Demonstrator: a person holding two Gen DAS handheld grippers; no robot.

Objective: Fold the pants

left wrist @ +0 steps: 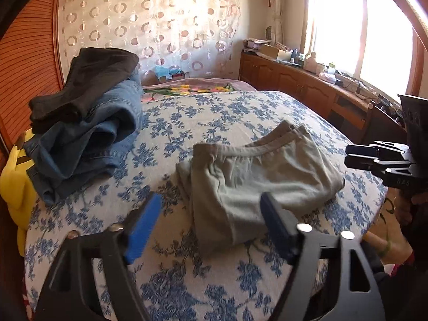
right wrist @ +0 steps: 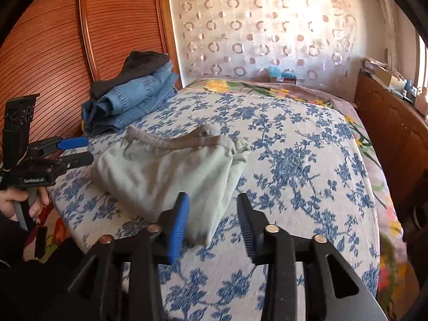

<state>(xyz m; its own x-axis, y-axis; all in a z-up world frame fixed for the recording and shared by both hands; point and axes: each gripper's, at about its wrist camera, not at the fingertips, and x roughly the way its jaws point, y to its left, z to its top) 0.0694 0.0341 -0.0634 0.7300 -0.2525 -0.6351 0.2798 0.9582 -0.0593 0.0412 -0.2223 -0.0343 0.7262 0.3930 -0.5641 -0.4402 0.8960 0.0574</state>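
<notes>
On the floral bedspread [left wrist: 214, 123], folded grey pants [left wrist: 256, 184] lie free (both grippers [left wrist: 211, 224] [right wrist: 212, 219] agape, empty).

Left gripper [left wrist: 211, 220] angles downward, jaws spread wide with nothing between them. Right gripper [right wrist: 212, 220] angles downward too, jaws parted, empty. A hand [right wrist: 25, 203] holds the left handle.

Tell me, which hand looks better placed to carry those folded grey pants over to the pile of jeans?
Probably the left. The left gripper stands open at the grey pants on the jeans pile side; the right gripper is on the far side.
</notes>
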